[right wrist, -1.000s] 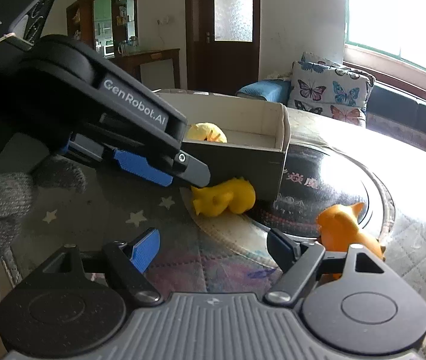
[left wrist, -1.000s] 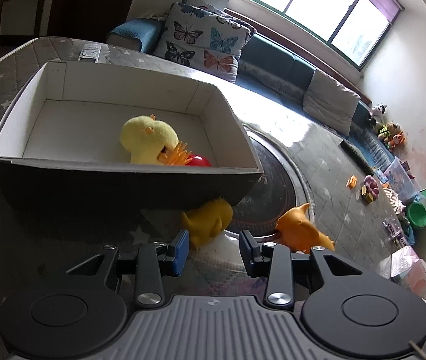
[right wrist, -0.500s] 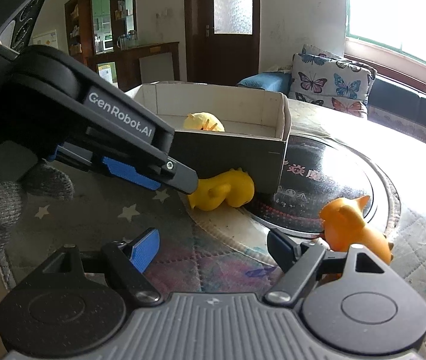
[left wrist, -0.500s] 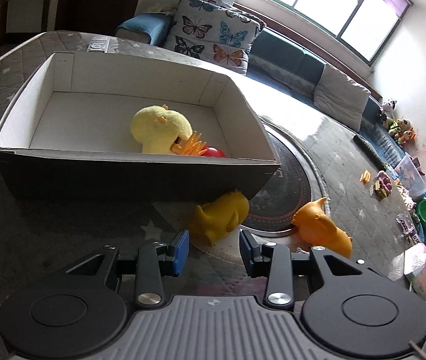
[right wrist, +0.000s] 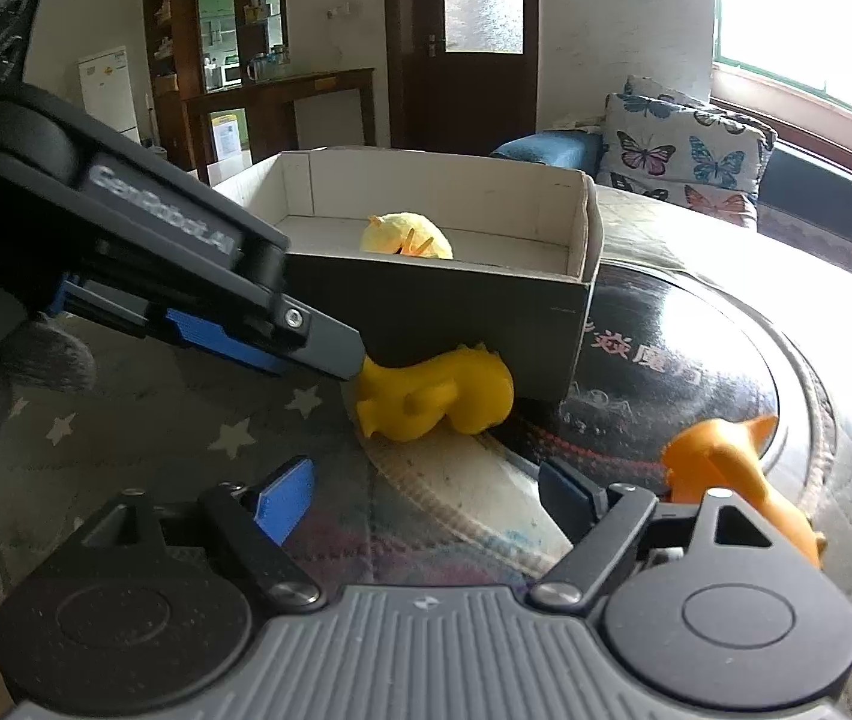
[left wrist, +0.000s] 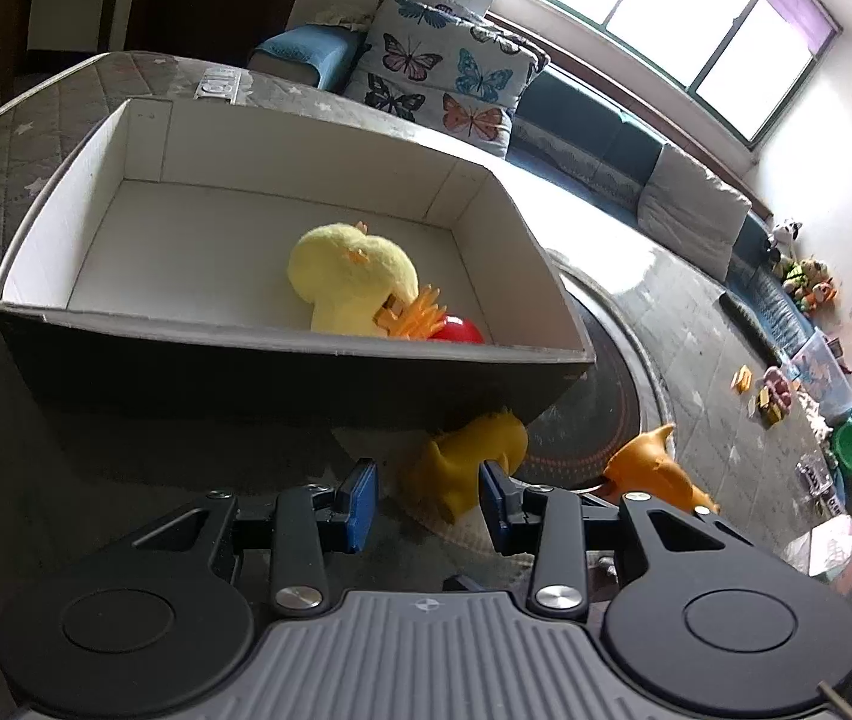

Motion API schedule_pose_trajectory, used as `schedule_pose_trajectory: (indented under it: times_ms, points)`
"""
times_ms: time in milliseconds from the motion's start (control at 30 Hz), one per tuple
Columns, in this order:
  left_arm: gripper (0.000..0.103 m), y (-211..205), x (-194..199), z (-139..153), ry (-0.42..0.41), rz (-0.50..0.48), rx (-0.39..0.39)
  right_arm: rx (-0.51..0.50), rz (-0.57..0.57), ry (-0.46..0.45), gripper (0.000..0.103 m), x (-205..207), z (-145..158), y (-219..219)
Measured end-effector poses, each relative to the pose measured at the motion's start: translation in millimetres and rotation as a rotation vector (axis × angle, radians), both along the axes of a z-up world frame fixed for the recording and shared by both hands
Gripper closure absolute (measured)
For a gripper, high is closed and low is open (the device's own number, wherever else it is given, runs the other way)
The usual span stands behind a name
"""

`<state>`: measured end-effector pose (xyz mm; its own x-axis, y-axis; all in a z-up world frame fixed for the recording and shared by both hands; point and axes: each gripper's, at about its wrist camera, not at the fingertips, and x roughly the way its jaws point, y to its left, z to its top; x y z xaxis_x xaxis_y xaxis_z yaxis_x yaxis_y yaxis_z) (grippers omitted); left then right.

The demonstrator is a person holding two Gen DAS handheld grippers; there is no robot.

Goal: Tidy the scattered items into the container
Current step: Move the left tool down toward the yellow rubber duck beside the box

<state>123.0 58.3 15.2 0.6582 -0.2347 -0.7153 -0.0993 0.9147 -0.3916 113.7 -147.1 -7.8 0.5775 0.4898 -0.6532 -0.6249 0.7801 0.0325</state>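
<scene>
The left gripper [left wrist: 423, 495], jaws apart, reaches the yellow toy animal [left wrist: 471, 465] lying against the cardboard box [left wrist: 282, 354]; the right gripper [right wrist: 423, 495] hangs wide open beside an orange toy [right wrist: 738, 480].

Butterfly-print cushion [left wrist: 447, 87] on a teal sofa [left wrist: 594, 138], beneath a bright window [left wrist: 666, 18].

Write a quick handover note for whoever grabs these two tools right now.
Left tool: open, jaws either side of the yellow toy, which lies on the table against the box; not gripped yet.
Right tool: open, holding nothing, with the orange toy just right of it.
Done: plush chick and red item are in the box.
Left: yellow toy, then orange toy.
</scene>
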Motion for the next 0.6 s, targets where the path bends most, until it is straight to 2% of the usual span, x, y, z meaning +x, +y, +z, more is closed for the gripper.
schedule_pose_trajectory:
  times_ms: [133, 433, 600]
  points:
    - [0.063, 4.1, 2.4, 1.4, -0.016, -0.004, -0.023, -0.003, 0.012, 0.009, 0.018, 13.4, -4.2, 6.3]
    - [0.064, 6.7, 14.3, -11.6, 0.027, 0.004, -0.043, 0.004, 0.062, 0.026, 0.017, 39.2, -11.5, 17.6]
    - [0.064, 9.2, 18.9, -15.5, 0.039, 0.012, -0.038, 0.009, 0.097, 0.021, 0.017, 38.3, -12.6, 21.4]
